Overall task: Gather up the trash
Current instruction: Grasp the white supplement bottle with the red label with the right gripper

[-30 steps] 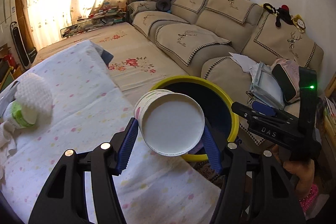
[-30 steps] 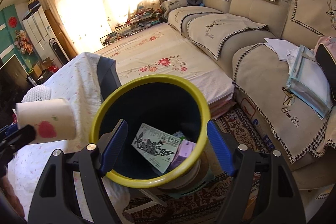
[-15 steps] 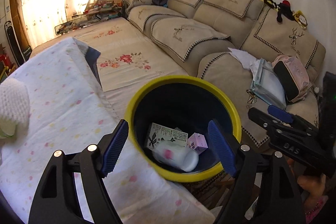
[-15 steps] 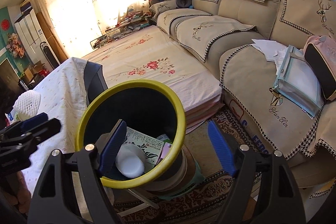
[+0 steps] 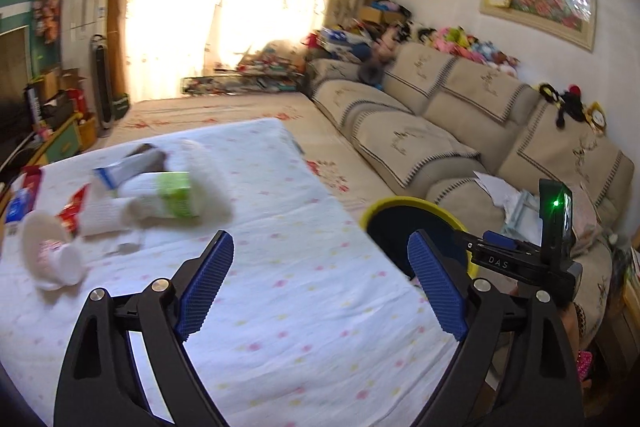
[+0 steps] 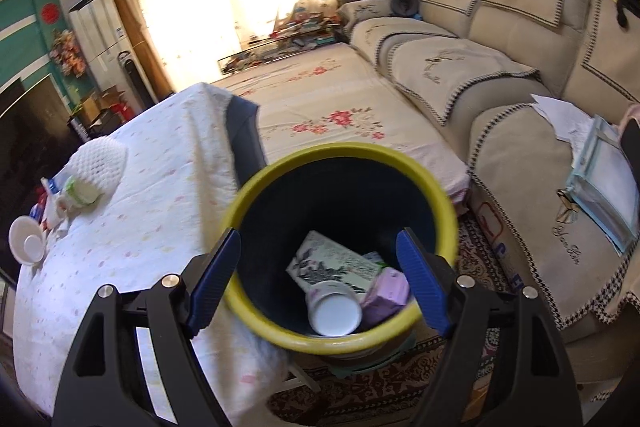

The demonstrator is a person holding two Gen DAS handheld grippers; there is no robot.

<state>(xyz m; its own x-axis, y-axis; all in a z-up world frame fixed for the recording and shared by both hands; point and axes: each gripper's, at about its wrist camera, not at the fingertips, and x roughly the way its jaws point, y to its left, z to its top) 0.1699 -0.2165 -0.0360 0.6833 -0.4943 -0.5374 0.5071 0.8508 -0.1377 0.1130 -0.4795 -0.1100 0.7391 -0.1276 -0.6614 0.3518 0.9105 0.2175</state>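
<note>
Item: my left gripper (image 5: 320, 281). Jaws just opened wide, nothing between them, over the bare near stretch of the table (image 5: 304, 311).

Item: my right gripper (image 6: 320, 281). Jaws spread and empty, hanging above the yellow-rimmed bin (image 6: 438, 187), which stands just off the table's right edge.

Item: bin contents. A white paper cup (image 6: 334, 311) on its side, a printed card and a lilac carton.

Item: remaining trash, clustered toward the table's far left edge. A tipped paper cup (image 5: 52, 259), a green-banded bottle (image 5: 176, 195) under white foam netting, and red and blue wrappers, blurred.
Handling, as I judge it: all light. The cup crushes easily, so grip it across its wall near the rim; the wrappers are limp and slick, so pinch them flat.

Item: room to move. An open cloth lies between jaws and trash; the sofa (image 5: 440, 131) stands well beyond.
</note>
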